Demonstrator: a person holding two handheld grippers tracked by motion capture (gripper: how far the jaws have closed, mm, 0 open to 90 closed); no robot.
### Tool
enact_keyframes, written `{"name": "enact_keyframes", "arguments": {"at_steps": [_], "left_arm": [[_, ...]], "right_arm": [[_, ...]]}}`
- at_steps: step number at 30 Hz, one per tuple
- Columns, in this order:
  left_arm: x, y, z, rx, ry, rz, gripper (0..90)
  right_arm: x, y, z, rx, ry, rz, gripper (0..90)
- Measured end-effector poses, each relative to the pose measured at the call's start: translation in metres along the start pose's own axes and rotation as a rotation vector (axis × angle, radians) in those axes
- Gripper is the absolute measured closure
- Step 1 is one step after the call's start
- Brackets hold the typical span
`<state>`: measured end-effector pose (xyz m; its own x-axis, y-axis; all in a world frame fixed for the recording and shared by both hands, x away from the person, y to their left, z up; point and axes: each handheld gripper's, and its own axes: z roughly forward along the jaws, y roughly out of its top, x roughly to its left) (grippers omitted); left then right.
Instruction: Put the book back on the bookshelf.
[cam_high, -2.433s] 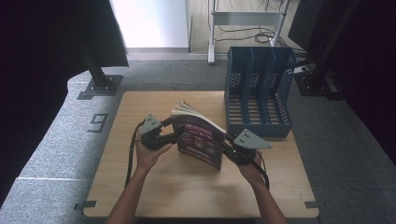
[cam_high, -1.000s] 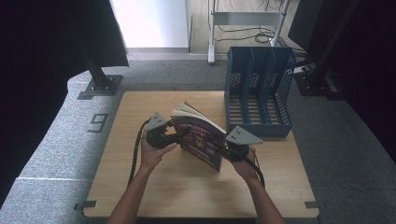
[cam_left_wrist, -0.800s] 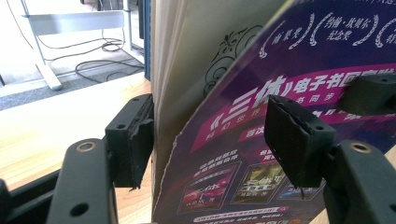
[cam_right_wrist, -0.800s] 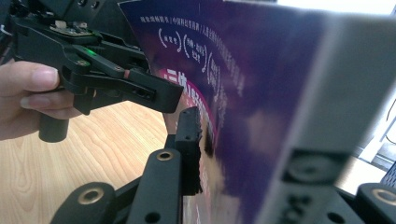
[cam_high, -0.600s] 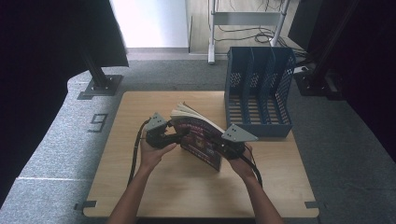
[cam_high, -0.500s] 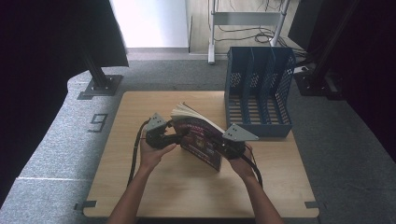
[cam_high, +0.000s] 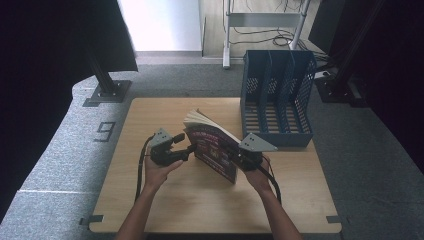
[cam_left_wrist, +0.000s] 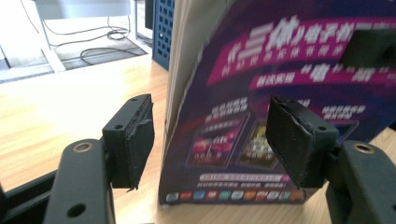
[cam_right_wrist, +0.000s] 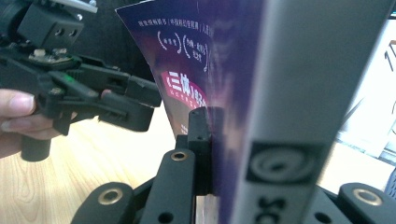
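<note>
Where grey carpet meets it, wooden table (cam_high: 165, 210) (blue file rack (cam_high: 277, 100) aboard).

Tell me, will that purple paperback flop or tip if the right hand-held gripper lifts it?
The purple softcover book probably flexes: its cover curves near the spine. Standing on its bottom edge, it could tip if released. The right hand-held gripper clamps it; the left hand-held gripper is open around it.

This looks like a recording lab set up in an office-type room. A lone wooden table (cam_high: 200, 200) stands on grey carpet (cam_high: 60, 165) with a taped numeral 9 (cam_high: 105, 131) off its left edge. Black curtains (cam_high: 45, 50) hang around the space, metal stand bases (cam_high: 107, 92) sit on the floor, and loose cables (cam_high: 260, 35) trail under a grey frame (cam_high: 262, 20) beyond the table's far edge.
</note>
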<state>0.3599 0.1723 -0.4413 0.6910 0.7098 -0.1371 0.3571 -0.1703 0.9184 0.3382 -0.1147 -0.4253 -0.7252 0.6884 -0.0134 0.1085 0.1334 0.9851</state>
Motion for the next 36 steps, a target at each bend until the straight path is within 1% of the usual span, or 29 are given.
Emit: {"name": "enact_keyframes", "arguments": {"at_steps": [2, 4, 5, 6, 11, 12, 13, 14, 19, 25, 28, 31, 36], "left_arm": [[0.0, -0.002, -0.001, 0.0, 0.003, 0.0, 32.7], [0.003, -0.007, -0.002, 0.003, 0.006, -0.011, 32.8], [0.003, -0.007, -0.002, 0.003, 0.006, -0.011, 32.8], [0.005, -0.011, -0.002, 0.008, 0.006, -0.02, 32.8], [0.009, -0.02, 0.0, 0.025, 0.007, -0.043, 32.8], [0.009, -0.02, 0.0, 0.025, 0.007, -0.043, 32.8], [0.009, -0.021, 0.001, 0.04, 0.009, -0.039, 32.8], [0.009, -0.022, 0.0, 0.04, 0.01, -0.038, 32.7], [0.01, -0.026, 0.001, 0.052, 0.009, -0.047, 32.9], [0.009, -0.029, 0.002, 0.062, 0.006, -0.041, 33.0], [0.009, -0.03, 0.003, 0.065, 0.004, -0.04, 33.0], [0.008, -0.03, 0.003, 0.064, 0.002, -0.04, 33.1], [0.007, -0.031, 0.0, 0.067, -0.004, -0.044, 33.1]], "right_arm": [[0.0, 0.0, 0.0, 0.0, -0.003, 0.001, 81.0], [0.0, 0.0, 0.0, -0.001, -0.011, 0.003, 81.1], [0.0, 0.0, 0.0, -0.001, -0.011, 0.003, 81.1], [0.0, 0.0, 0.0, -0.002, -0.014, 0.004, 81.1], [-0.001, -0.001, 0.0, -0.006, -0.02, 0.011, 81.1], [-0.001, -0.001, 0.0, -0.006, -0.02, 0.011, 81.1], [-0.002, -0.001, 0.0, -0.008, -0.013, 0.025, 81.2], [-0.002, -0.001, 0.0, -0.008, -0.015, 0.027, 81.2], [-0.001, 0.0, 0.001, -0.008, -0.026, 0.028, 81.4], [-0.002, -0.001, 0.004, -0.018, -0.035, 0.07, 81.5], [-0.003, 0.0, 0.004, -0.018, -0.041, 0.078, 81.5], [-0.004, 0.002, 0.006, -0.021, -0.051, 0.097, 81.6], [-0.002, 0.005, 0.008, -0.034, -0.057, 0.093, 81.6]]}}
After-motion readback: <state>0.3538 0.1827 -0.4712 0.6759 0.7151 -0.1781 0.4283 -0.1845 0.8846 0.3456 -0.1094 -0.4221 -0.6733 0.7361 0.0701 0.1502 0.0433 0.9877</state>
